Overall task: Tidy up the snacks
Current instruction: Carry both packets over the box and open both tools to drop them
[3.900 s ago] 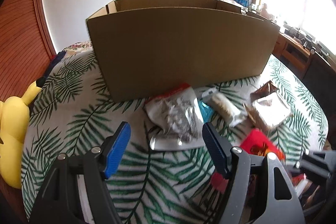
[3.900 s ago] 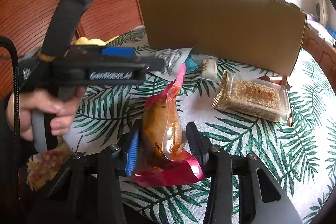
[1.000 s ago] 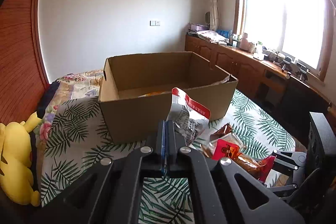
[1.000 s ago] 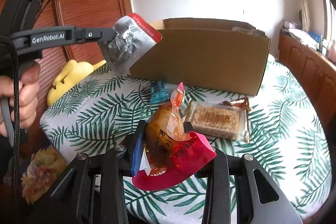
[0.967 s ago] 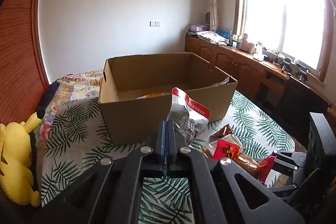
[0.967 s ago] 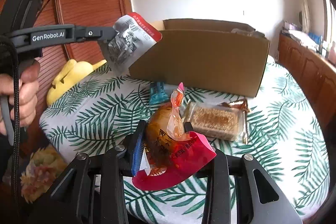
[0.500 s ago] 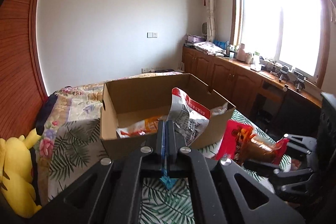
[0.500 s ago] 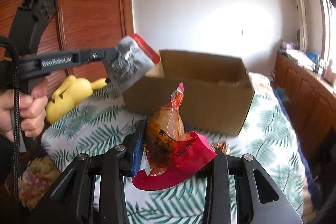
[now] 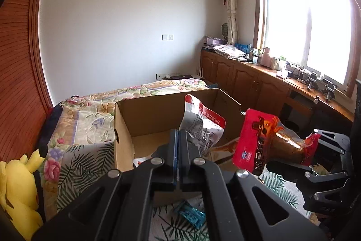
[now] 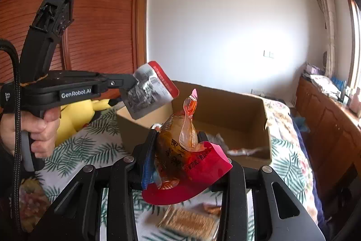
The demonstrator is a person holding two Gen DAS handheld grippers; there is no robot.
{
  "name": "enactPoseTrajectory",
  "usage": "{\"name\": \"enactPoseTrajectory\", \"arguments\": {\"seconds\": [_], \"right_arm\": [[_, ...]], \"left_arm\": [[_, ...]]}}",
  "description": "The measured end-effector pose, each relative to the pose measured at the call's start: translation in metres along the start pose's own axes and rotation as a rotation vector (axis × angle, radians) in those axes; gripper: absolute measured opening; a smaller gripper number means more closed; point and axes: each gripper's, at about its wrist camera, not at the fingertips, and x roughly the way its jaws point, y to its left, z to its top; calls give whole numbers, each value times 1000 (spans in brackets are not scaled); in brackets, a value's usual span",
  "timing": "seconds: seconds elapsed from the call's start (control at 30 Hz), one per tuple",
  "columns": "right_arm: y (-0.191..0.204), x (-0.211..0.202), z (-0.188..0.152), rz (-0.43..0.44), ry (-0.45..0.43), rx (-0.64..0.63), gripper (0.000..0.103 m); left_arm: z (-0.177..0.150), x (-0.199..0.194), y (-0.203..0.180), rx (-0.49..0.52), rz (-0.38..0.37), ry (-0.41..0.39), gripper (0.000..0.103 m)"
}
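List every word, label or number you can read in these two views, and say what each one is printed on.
"GenRobot.AI": white lettering on the side of the left tongs, seen from the right wrist view.
Silver snack pouch: red band and grey print, too small to read.
Red snack pouch: Chinese characters, too blurred and creased to read.
Small white label at the left tongs' rear: unreadable.
Cardboard box: no print visible.
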Motion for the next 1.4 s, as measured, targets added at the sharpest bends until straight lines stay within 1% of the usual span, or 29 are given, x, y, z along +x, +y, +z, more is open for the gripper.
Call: {"name": "enactPoseTrajectory", "arguments": {"seconds": [0.33, 0.53, 0.7, 0.97, 1.2, 1.4], "right_arm": [[-21, 42, 15, -5, 17, -12, 35], [-32, 63, 20, -4, 29, -17, 35], [-33, 84, 20, 7, 53, -19, 35], [-34, 113, 17, 23, 94, -10, 35], [-34, 129, 11, 29, 132, -1, 36], [-39, 139, 12, 40, 157, 22, 36]], "left_arm": [[-3, 54, 15, -20, 5, 48, 0], [-6, 78, 20, -26, 11, 72, 0], [-12, 96, 21, -21, 18, 97, 0], [-20, 113, 24, -23, 35, 128, 0], [-25, 118, 25, -35, 30, 148, 0], [-25, 118, 26, -46, 32, 143, 3]]}}
